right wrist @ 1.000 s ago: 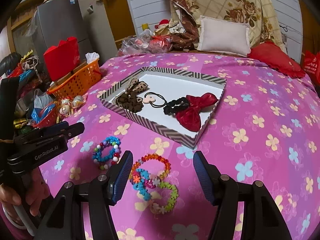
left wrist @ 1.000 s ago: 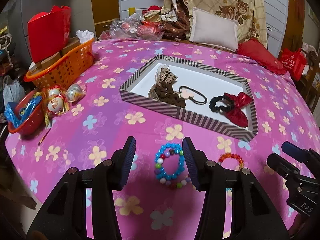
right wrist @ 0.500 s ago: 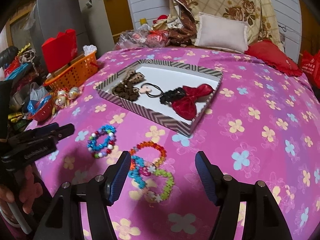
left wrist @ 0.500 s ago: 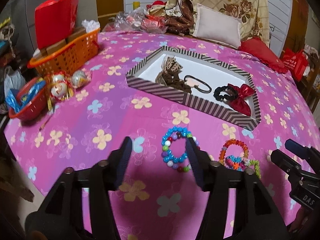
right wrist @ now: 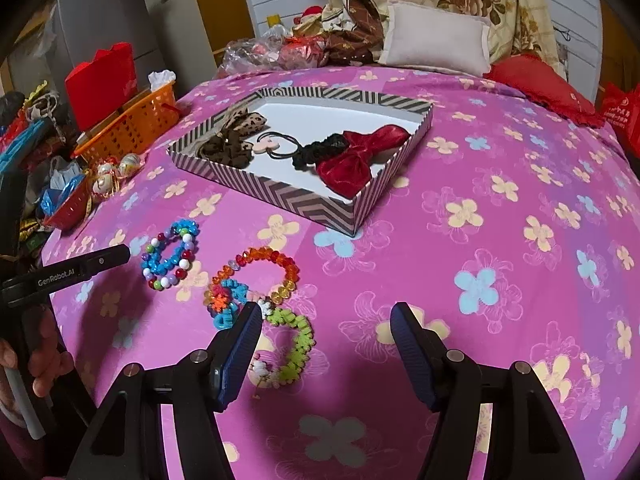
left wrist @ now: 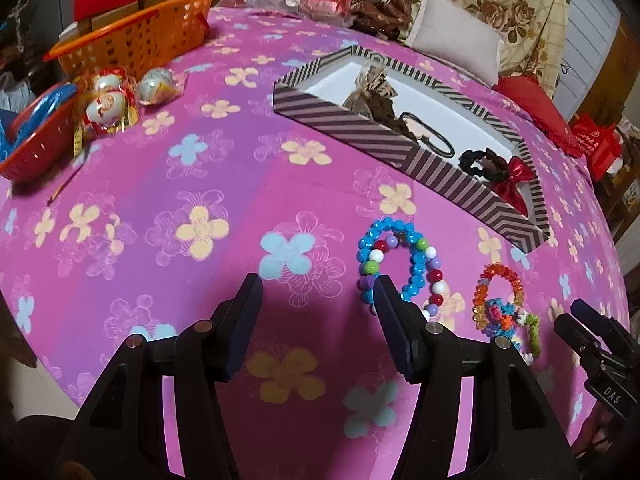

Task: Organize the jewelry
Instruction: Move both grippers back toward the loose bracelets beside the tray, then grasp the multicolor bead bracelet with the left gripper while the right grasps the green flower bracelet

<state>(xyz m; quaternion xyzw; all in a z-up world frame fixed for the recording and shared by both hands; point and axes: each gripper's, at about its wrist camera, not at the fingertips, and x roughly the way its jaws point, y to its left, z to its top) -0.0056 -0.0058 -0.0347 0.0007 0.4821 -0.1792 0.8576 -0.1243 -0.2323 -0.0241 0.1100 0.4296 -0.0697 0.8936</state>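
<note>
In the left wrist view, the left gripper (left wrist: 316,300) fills the lower middle of the frame, its jaws spread wide with only pink flowered bedspread (left wrist: 200,184) between them. The blue beaded bracelet with red, white and green beads (left wrist: 400,268) lies just right of centre, and the right-hand finger (left wrist: 390,312) sits over its near edge. The likely slip here is that the jaws, set to the left of the ring, close on cloth or nudge the beads away instead of straddling them.

Further right, the orange-amber crystal bracelet (left wrist: 498,288) lies at the lower right against a tangle of small flower bracelets.

In the right wrist view, the right gripper (right wrist: 326,320) is also open and holds nothing. Its left finger covers the edge of the blue and green flower-bead bracelets (right wrist: 296,340) at lower centre. These touch the crystal bracelet (right wrist: 256,272), so a pinch could lift several at once or drag one off.

The striped shallow cardboard tray (right wrist: 280,196) holding hair ties sits in the upper middle, well apart from the bracelets; a loose grip could drop beads short of it.
</note>
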